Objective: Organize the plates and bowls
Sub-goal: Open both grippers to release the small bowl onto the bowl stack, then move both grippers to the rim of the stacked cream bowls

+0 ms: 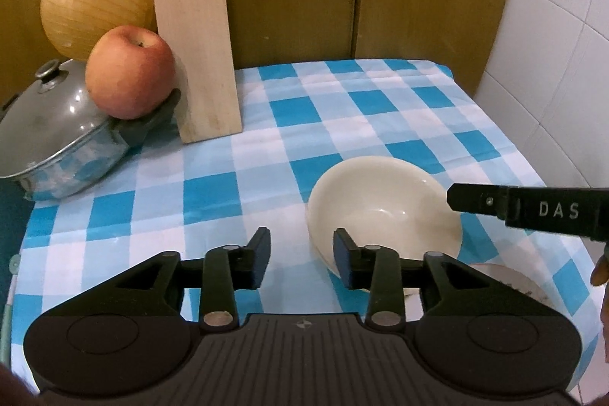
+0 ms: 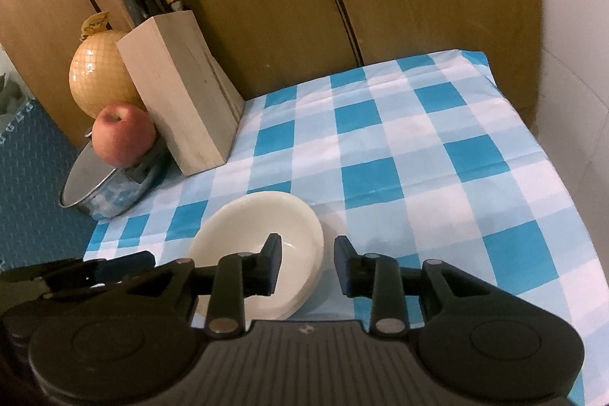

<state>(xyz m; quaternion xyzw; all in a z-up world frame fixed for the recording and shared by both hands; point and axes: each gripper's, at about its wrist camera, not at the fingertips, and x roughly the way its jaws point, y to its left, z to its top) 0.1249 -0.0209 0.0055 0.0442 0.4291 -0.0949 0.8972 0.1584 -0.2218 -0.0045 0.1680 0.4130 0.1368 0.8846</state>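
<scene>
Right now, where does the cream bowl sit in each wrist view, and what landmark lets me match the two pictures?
Left wrist: the bowl is right of centre, low in the picture, just beyond the right fingertip.
Right wrist: the bowl is left of centre, low, partly behind the left fingertip.
Shared landmark: the knife block, at the back left of the checked cloth, with the apple beside it.

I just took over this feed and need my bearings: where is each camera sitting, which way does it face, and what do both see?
Left wrist: on the left gripper, facing the wall over the checked tablecloth; the right gripper's finger enters at right.
Right wrist: on the right gripper, higher, looking down; its own open fingers show, the left gripper low left.
Shared: cream bowl, apple, knife block, pot.
</scene>
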